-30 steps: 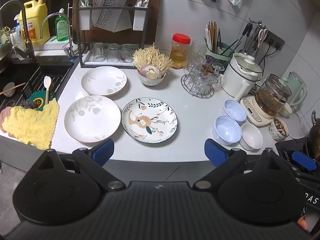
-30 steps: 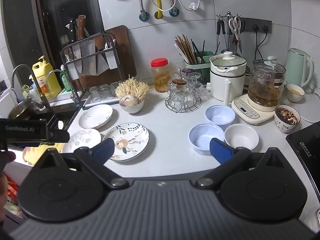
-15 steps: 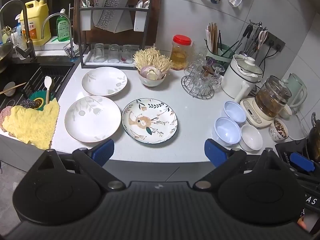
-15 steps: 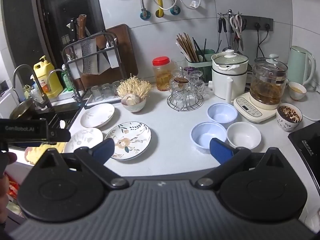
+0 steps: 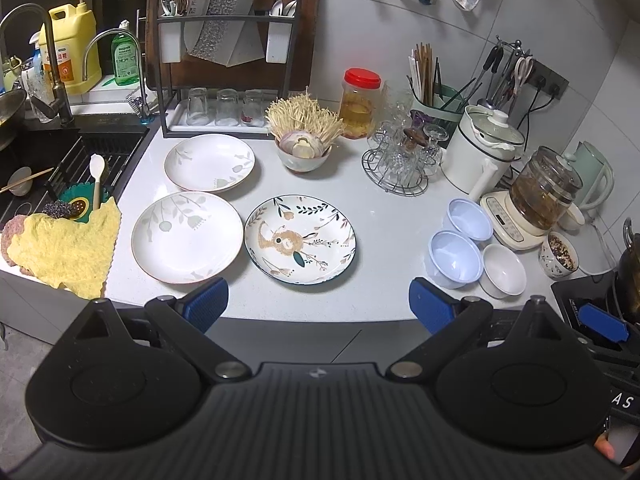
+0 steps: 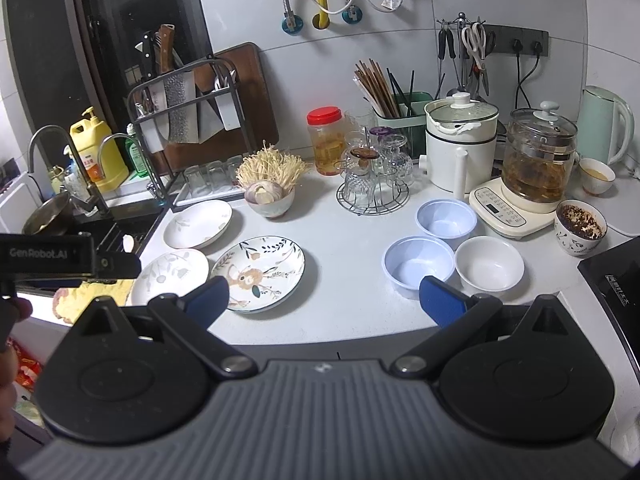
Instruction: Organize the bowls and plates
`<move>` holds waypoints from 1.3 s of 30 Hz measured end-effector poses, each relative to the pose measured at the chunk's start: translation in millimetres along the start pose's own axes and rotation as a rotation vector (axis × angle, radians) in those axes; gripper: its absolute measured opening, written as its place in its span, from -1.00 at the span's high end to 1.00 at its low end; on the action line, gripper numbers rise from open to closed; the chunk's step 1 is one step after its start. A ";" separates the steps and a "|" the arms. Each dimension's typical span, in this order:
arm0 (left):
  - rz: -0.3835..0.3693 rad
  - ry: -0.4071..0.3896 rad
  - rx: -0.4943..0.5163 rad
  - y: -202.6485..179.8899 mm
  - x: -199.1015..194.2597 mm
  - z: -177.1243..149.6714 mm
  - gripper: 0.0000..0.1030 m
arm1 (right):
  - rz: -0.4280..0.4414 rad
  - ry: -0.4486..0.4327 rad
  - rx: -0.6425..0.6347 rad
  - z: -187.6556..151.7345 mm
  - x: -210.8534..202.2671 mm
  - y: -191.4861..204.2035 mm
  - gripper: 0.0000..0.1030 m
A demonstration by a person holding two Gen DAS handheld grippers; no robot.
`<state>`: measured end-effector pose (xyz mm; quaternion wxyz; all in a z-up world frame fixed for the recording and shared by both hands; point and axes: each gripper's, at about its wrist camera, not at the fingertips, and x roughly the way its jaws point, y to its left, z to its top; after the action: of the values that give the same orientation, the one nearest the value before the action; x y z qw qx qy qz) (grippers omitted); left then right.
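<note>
Three plates and three small bowls sit spread out on a white kitchen counter [image 5: 384, 216], both hand-held grippers wide open and empty.

The round floral-patterned plate [image 5: 300, 239] lies near the front edge, touching a white leaf-print plate [image 5: 187, 237] on its left; a second white leaf-print plate [image 5: 209, 163] sits behind — toward a black knife-and-glass rack [image 5: 224, 64]. Well apart to the right, two pale blue bowls [image 6: 419, 266] and a white bowl [image 6: 489, 265] cluster beside a glass kettle [image 6: 538, 156]. The left gripper [image 5: 318, 309] and right gripper [image 6: 325, 300] hover short of the counter edge.
</note>
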<state>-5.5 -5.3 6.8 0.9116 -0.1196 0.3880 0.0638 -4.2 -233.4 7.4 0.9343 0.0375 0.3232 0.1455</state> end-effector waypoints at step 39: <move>-0.005 0.003 0.000 -3.2 2.6 -3.1 -0.92 | 0.002 -0.007 0.007 -0.2 -1.1 1.8 -1.00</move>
<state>-5.1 -9.1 3.3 0.9111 -0.1208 0.3893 0.0616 -5.6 -231.9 8.2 0.9352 0.0416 0.3203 0.1449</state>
